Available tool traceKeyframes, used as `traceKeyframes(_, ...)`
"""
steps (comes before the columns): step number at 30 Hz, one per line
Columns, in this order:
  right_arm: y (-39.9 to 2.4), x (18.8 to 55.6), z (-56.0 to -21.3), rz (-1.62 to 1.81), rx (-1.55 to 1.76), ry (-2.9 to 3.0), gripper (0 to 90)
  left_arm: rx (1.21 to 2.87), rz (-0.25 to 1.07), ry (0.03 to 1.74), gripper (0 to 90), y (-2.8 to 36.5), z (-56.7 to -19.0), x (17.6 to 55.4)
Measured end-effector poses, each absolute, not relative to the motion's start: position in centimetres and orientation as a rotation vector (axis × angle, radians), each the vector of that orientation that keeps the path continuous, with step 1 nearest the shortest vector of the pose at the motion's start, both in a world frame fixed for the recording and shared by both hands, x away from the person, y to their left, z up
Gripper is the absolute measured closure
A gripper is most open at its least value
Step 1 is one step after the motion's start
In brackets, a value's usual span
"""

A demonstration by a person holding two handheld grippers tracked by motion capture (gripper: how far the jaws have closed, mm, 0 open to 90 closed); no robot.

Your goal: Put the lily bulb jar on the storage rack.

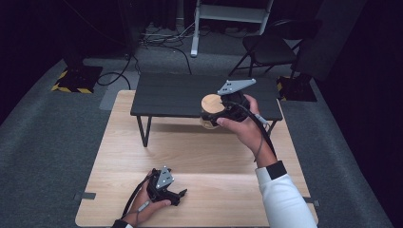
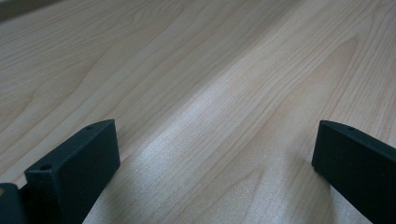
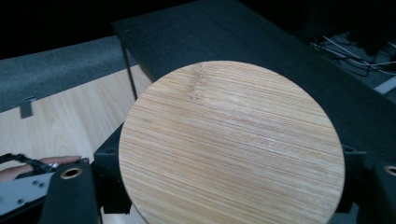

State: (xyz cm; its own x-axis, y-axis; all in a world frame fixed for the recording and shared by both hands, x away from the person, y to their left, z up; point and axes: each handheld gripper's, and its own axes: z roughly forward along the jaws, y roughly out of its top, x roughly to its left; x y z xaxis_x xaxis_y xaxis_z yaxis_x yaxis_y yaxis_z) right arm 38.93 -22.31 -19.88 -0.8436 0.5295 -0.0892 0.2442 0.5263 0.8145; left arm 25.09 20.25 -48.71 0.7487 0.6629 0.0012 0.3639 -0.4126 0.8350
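Left tool [image 1: 183,193]: in my left hand [image 1: 145,205], low on the near part of the desk [image 1: 119,142], well apart from my right tool. Grey three-cornered plate on top; cable trailing back toward my wrist.
Left tool state: jaws spread wide apart in the left gripper view, bare pale wood grain between and ahead of them. Nothing held.
Desk: light wood; a dark strap or bracket at its left edge beside my left tool, another at the right edge.
Black bench [image 1: 180,97]: small slatted black table standing on the far part of the desk, ahead of both tools; thin black legs visible at its left end.
Right tool [image 1: 211,115]: raised in my right hand [image 1: 244,124], at the near right edge of the black bench. White sleeve [image 1: 283,199] with dark cuff behind it.
Right tool state: jaws closed against the two sides of the round container, gripping it.
Round container [image 1: 210,110]: held between my right tool's jaws, with a round bamboo lid [image 3: 229,144] facing up. I cannot tell whether it touches the bench.
Background: grey carpet, folding chair [image 1: 271,47], floor cables beyond the bench.
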Motion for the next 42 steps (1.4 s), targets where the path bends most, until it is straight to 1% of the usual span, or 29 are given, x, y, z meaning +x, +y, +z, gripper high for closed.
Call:
traceKeyframes(12,-21.4,41.4,-19.4,1.179,0.704,2.411,24.1,2.041,0.419,0.772,0.8,20.2,-48.7,25.1)
traceKeyframes(21,-20.3,42.7,-20.4,1.144,0.731,2.396,24.0,2.041,0.419,0.773,0.8,20.2,-48.7,25.1)
traceKeyframes(30,-21.4,43.5,-21.4,1.228,0.753,2.38,23.7,2.041,0.419,0.772,0.9,20.2,-48.7,25.1)
traceKeyframes(34,-21.9,43.6,-22.1,1.266,0.781,2.36,22.1,2.041,0.418,0.772,0.9,20.2,-48.7,25.1)
traceKeyframes(39,-21.6,43.2,-22.2,1.238,0.742,2.35,19.5,2.042,0.418,0.771,0.9,20.2,-48.7,25.1)
traceKeyframes(41,-21.8,42.9,-22.5,1.264,0.738,2.314,14.7,2.041,0.418,0.772,0.9,20.2,-48.7,25.1)
traceKeyframes(42,-22.1,42.7,-22.6,1.287,0.732,2.291,9.1,2.042,0.418,0.771,0.9,20.2,-48.7,25.1)
